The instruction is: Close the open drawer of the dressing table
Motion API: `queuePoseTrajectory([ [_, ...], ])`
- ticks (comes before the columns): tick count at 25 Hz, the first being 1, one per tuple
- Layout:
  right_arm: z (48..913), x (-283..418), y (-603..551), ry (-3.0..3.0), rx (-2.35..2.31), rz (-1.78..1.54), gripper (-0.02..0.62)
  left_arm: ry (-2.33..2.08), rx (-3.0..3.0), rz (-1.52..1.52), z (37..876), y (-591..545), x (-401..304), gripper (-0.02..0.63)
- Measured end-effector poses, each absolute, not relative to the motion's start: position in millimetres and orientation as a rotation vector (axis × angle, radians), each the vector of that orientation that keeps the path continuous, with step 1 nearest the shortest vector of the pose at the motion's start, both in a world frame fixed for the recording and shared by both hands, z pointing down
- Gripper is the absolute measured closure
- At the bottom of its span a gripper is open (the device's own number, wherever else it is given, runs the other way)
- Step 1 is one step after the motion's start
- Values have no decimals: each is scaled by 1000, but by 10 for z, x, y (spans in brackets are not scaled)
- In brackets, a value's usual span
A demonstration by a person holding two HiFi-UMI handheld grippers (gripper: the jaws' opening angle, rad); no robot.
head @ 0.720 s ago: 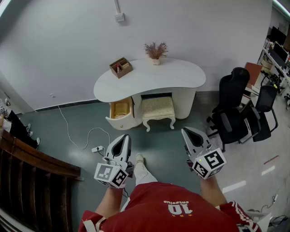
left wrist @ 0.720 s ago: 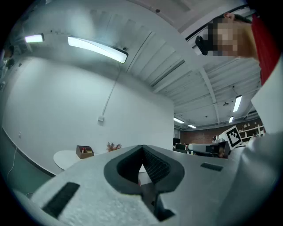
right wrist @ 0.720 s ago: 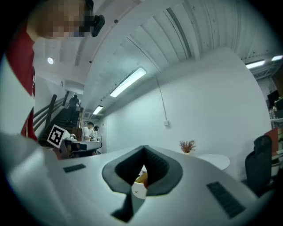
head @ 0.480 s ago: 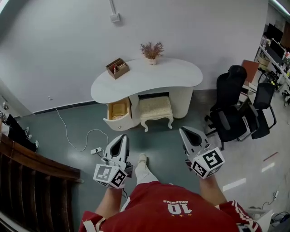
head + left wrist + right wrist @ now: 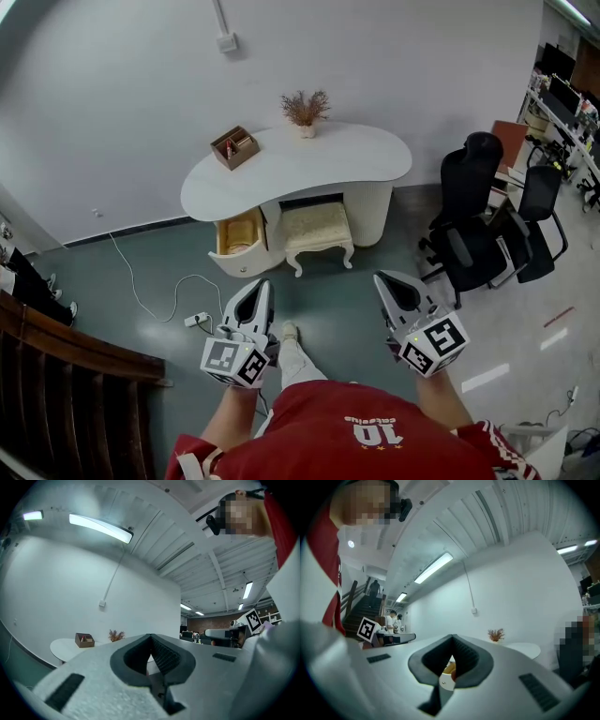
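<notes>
your left gripper (image 5: pixel 255 287) and right gripper (image 5: pixel 382 278) both have their jaws clenched on nothing, level above the floor (image 5: pixel 169 272) and well apart from the dressing table (image 5: pixel 309 164). its one open drawer (image 5: pixel 238 234) juts out under the left end of the surface, just beside the single stool (image 5: pixel 317 228); what lies inside is too small to tell. in the left gripper view the gripper's own body hides the drawer. on the surface: one wooden box (image 5: pixel 234 147), one dried sprig (image 5: pixel 306 106). two black chairs (image 5: pixel 473 187) overlap at the right.
</notes>
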State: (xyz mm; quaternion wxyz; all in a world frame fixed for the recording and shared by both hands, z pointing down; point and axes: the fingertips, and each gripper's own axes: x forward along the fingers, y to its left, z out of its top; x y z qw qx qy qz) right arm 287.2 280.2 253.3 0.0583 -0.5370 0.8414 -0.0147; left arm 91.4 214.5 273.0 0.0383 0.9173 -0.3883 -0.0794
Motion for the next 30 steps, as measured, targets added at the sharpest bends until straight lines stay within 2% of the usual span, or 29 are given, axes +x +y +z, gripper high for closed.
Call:
queuePoseTrajectory([
  [6,2558,2763,2562,2553,-1567,-112,591,-1248,2766,-226,2731,2037,752,604],
  [12,2581,2414,1997,2625,-1466,-215,591,-1369,2659,-193,2811,1793,227,606],
  [25,2299,1479,172,2661,-1442,-160,591,-1578,2633,-138,2772,362,-935,604],
  [30,2364,1150,-275,2678,-1461,-174,591,-1471,2733,-73,2860,-195,-1061,611],
])
